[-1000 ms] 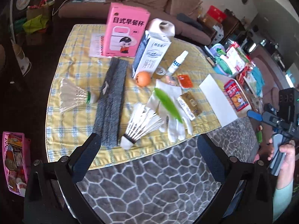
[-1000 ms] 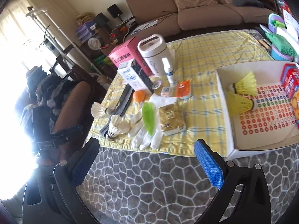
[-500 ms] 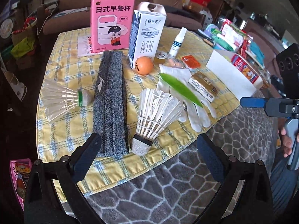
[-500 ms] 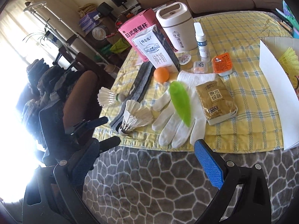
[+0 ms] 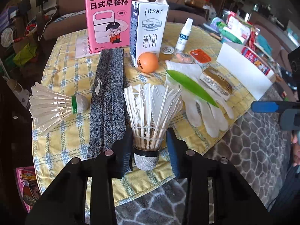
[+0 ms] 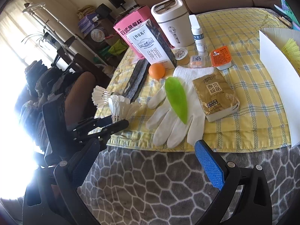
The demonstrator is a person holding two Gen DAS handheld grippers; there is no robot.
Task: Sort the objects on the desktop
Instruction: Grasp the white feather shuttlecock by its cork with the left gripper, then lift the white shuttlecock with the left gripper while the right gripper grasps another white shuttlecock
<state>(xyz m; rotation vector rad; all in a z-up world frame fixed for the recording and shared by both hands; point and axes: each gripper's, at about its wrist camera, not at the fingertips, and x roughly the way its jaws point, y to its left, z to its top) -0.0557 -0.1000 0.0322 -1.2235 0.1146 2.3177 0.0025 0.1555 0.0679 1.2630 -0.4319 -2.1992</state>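
My left claw sits low at the desk edge, pinching the shuttlecock base – right claw hangs back, spread wide, level.

Two low wrist views, tabletop edge-on.
Left wrist sits close behind the white shuttlecock, facing the milk carton. Right wrist hangs farther back, angled left; both share the glove and carton.
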